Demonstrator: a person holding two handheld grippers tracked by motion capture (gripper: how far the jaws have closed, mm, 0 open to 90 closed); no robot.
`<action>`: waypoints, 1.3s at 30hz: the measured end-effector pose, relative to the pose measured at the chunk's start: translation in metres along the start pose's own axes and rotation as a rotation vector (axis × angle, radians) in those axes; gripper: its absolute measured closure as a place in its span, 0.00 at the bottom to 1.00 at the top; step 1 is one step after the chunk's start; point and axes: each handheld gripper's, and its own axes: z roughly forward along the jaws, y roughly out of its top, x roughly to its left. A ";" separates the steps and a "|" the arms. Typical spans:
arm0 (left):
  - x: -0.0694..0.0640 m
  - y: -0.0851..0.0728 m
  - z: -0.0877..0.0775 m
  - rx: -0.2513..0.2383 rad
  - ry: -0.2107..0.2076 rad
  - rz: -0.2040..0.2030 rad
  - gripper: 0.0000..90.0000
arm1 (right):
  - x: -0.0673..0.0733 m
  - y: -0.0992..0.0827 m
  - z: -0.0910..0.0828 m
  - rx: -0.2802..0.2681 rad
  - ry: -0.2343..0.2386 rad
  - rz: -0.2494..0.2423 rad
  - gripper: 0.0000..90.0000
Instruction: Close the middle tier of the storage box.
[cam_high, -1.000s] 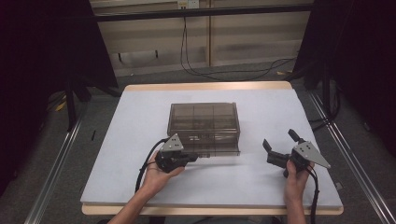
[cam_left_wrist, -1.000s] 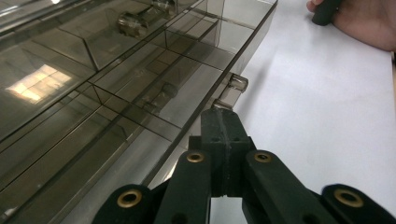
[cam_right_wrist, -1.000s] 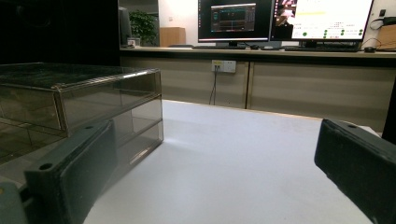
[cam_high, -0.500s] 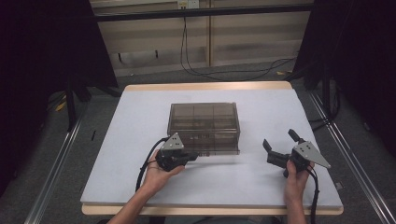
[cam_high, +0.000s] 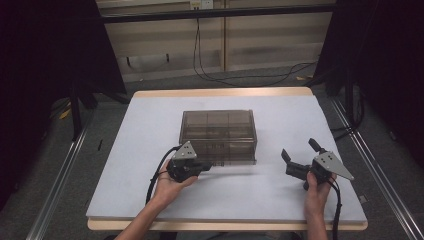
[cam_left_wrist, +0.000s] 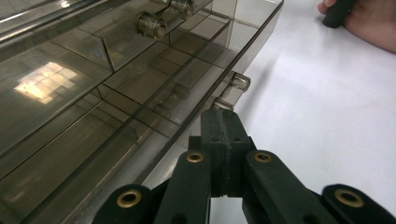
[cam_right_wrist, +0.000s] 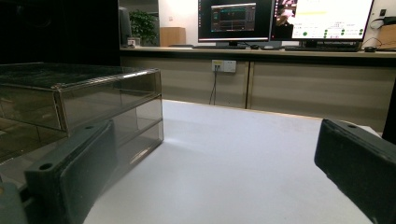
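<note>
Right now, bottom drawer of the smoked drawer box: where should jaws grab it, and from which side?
Grip the small clear knob on the bottom drawer's front, coming level from the person's side of the drawer box. It is the one protruding part on a flat front. The left gripper looks shut on it; a second knob sits beside it. The right gripper is open, off the box.

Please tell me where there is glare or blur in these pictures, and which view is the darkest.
Left gripper view: a bright reflection sits on the smoky drawer box, and the left gripper near the lens looks sharp. Right gripper view: the right gripper looks soft, while the monitors glow brightly. High view: darkest, with black surroundings beyond the white table.
</note>
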 end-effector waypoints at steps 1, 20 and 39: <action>0.000 0.000 0.000 -0.003 0.002 0.002 1.00 | 0.000 0.000 0.000 0.000 0.004 -0.005 0.00; 0.006 0.007 0.004 -0.023 0.004 -0.015 1.00 | 0.000 0.000 0.000 0.001 -0.002 -0.002 0.00; 0.009 0.009 0.007 -0.030 0.020 -0.025 1.00 | 0.000 0.000 0.000 0.003 0.001 -0.005 0.00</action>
